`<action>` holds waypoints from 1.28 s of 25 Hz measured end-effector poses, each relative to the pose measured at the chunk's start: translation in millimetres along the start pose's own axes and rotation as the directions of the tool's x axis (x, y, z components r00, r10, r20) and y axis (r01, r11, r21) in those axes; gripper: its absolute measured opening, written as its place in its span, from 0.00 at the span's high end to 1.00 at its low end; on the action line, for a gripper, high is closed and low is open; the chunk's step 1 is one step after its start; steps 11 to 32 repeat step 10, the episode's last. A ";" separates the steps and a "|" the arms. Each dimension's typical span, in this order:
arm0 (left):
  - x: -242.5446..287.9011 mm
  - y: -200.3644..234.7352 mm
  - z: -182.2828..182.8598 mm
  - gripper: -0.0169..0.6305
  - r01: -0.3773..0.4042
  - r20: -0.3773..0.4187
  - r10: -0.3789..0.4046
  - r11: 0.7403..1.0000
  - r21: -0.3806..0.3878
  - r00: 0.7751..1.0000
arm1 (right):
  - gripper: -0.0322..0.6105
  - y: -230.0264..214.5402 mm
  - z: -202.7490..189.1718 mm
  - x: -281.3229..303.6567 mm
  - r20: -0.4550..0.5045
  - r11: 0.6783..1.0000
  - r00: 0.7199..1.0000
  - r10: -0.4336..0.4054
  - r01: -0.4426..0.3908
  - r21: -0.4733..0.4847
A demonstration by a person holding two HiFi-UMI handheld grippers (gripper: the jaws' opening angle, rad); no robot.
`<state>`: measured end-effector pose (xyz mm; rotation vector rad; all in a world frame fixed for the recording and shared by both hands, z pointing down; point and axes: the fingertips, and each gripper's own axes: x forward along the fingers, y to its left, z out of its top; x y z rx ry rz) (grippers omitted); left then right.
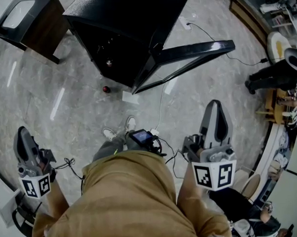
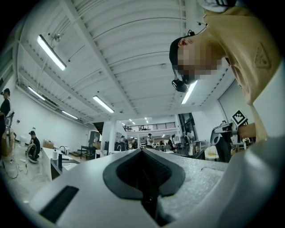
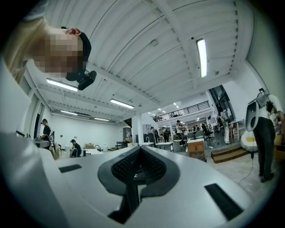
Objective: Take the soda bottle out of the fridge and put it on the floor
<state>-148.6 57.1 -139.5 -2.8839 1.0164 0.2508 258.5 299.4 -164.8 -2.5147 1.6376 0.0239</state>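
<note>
We are standing on the marble floor (image 1: 34, 96), looking down at our shoes (image 1: 131, 123). We are holding the left gripper (image 1: 22, 133) at 8 o'clock in the head view and the right gripper (image 1: 214, 108) at 4 o'clock. Both are pointing away from us at about waist height.

In the left gripper view, the left gripper (image 2: 143, 152) is showing its jaws pressed together with nothing between them. In the right gripper view, the right gripper (image 3: 139, 150) is likewise showing its jaws closed and empty.

The black fridge (image 1: 129, 23) is sitting at 12 o'clock from us, and its door (image 1: 194, 52) is hanging wide open toward 2 o'clock. A small dark-red round thing, which we are taking to be the soda bottle (image 1: 106, 89) seen from above, is standing on the floor at 11 o'clock from our shoes. It is just beside the fridge's front corner and well apart from both grippers.

A white card (image 1: 130, 97) is lying near it, at 4 o'clock from the bottle. A brown cabinet (image 1: 36, 27) is standing at 10 o'clock.
</note>
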 end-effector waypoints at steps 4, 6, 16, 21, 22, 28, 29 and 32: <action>-2.1 -0.1 -0.3 0.97 0.004 0.000 -0.004 1.000 -0.001 1.000 | 0.95 2.7 -0.2 -2.2 0.000 1.000 1.000 0.003 -0.003 -0.005; -2.7 0.7 0.4 0.97 0.006 0.001 -0.006 1.000 -0.003 1.000 | 0.95 5.0 0.5 -2.6 -0.001 1.000 1.000 0.005 -0.005 -0.009; -4.7 2.8 1.9 0.97 0.011 -0.003 -0.011 1.000 -0.005 1.000 | 0.95 12.1 3.4 -3.5 -0.002 1.000 1.000 0.012 -0.012 -0.020; -4.7 2.8 1.9 0.97 0.011 -0.003 -0.011 1.000 -0.005 1.000 | 0.95 12.1 3.4 -3.5 -0.002 1.000 1.000 0.012 -0.012 -0.020; -4.7 2.8 1.9 0.97 0.011 -0.003 -0.011 1.000 -0.005 1.000 | 0.95 12.1 3.4 -3.5 -0.002 1.000 1.000 0.012 -0.012 -0.020; -4.7 2.8 1.9 0.97 0.011 -0.003 -0.011 1.000 -0.005 1.000 | 0.95 12.1 3.4 -3.5 -0.002 1.000 1.000 0.012 -0.012 -0.020; -4.7 2.8 1.9 0.97 0.011 -0.003 -0.011 1.000 -0.005 1.000 | 0.95 12.1 3.4 -3.5 -0.002 1.000 1.000 0.012 -0.012 -0.020; -4.7 2.8 1.9 0.97 0.011 -0.003 -0.011 1.000 -0.005 1.000 | 0.95 12.1 3.4 -3.5 -0.002 1.000 1.000 0.012 -0.012 -0.020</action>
